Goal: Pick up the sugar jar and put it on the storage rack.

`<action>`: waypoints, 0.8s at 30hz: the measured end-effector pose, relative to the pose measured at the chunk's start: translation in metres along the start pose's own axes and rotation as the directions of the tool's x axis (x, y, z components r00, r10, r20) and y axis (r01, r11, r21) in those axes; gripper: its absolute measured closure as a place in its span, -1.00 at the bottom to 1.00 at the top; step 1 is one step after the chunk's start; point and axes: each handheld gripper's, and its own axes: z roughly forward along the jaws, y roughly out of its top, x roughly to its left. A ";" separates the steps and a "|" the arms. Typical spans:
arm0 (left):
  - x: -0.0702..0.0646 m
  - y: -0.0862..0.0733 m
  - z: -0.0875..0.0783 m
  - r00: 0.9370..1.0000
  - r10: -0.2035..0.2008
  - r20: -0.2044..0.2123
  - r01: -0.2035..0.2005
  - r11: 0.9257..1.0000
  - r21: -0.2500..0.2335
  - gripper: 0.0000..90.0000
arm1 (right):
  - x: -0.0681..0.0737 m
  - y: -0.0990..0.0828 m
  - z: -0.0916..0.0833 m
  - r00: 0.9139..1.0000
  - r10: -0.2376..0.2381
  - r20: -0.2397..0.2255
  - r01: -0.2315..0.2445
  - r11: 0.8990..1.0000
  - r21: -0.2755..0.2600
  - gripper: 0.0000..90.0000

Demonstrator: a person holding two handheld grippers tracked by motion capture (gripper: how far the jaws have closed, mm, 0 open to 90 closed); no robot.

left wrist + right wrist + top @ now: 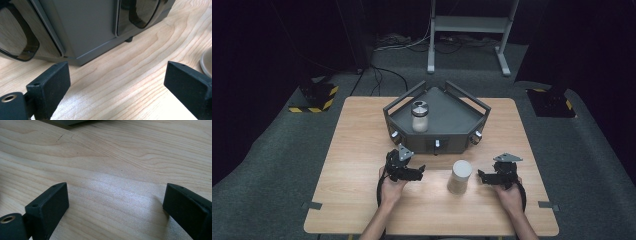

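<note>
A white cylinder [459, 176] stands upright on the wooden table [362, 150], between my two grippers. To its left, my left gripper [418, 172] is open and holds nothing. In the left gripper view its jaws [117, 75] stand wide over bare wood, with the cylinder's rim [207, 61] at the right edge. On the cylinder's other side my right gripper [483, 176] is also open and apart from it. The right gripper view has those jaws [116, 195] spread over plain wood. A glass jar with a silver lid [420, 116] stands in the grey angular tray [462, 107] behind.
The grey tray has raised handles and small knobs on its front wall [85, 30], close ahead of the left gripper. Behind the table are a metal stand [469, 30] and cables on the floor. Hazard-striped blocks [314, 97] sit on the floor beside the table.
</note>
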 end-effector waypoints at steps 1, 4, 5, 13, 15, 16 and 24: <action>0.000 -0.001 0.001 1.000 -0.001 0.000 0.001 1.000 0.002 -0.85 | 0.000 0.000 0.000 1.000 0.000 0.000 0.000 1.000 0.000 -0.86; 0.001 -0.002 0.003 1.000 -0.008 0.001 0.008 1.000 0.006 -0.85 | 0.000 0.000 0.000 1.000 0.000 0.000 0.000 1.000 0.000 -0.86; 0.001 -0.003 0.005 1.000 -0.012 0.001 0.012 1.000 0.009 -0.85 | 0.000 0.000 0.000 1.000 0.000 0.000 0.000 1.000 0.000 -0.86; 0.000 -0.005 0.010 1.000 -0.010 0.005 0.010 1.000 0.030 -0.85 | 0.000 0.000 0.000 1.000 0.000 0.000 0.000 1.000 0.001 -0.86; -0.001 -0.006 0.011 1.000 -0.004 0.004 0.003 0.999 0.037 -0.85 | 0.000 0.000 0.000 1.000 0.000 0.000 0.000 1.000 0.001 -0.86; -0.001 -0.006 0.011 1.000 -0.004 0.004 0.003 0.999 0.037 -0.85 | 0.000 0.000 0.000 1.000 0.000 0.000 0.000 1.000 0.001 -0.86; 0.002 -0.008 0.016 1.000 -0.020 0.012 0.020 0.998 0.058 -0.85 | 0.000 0.000 0.000 1.000 0.000 0.000 0.000 1.000 0.001 -0.86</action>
